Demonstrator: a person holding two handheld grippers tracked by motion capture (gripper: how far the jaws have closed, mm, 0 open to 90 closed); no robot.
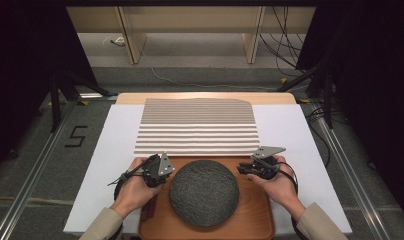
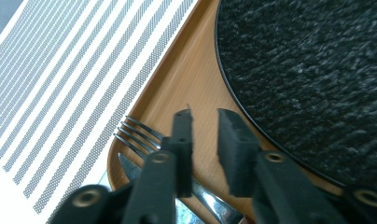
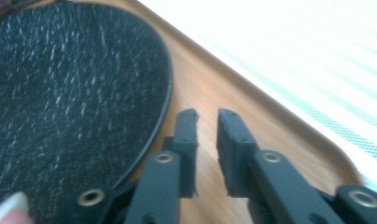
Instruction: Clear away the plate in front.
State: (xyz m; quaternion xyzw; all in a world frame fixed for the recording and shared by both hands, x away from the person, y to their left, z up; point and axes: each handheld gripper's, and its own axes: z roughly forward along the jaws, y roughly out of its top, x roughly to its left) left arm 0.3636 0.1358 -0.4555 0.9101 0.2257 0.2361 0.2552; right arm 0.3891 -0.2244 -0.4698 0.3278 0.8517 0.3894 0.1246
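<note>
High view: dark speckled plate [image 1: 204,192] sits centred on the wooden tray [image 1: 250,220], striped placemat [image 1: 197,126] beyond it. Left gripper [image 1: 157,170] and right gripper [image 1: 257,167] flank the plate, jaws slightly apart, holding nothing. Fork [image 2: 142,135] and knife [image 2: 130,165] lie on the tray under the left gripper. Looks like nothing unloaded yet.
</note>
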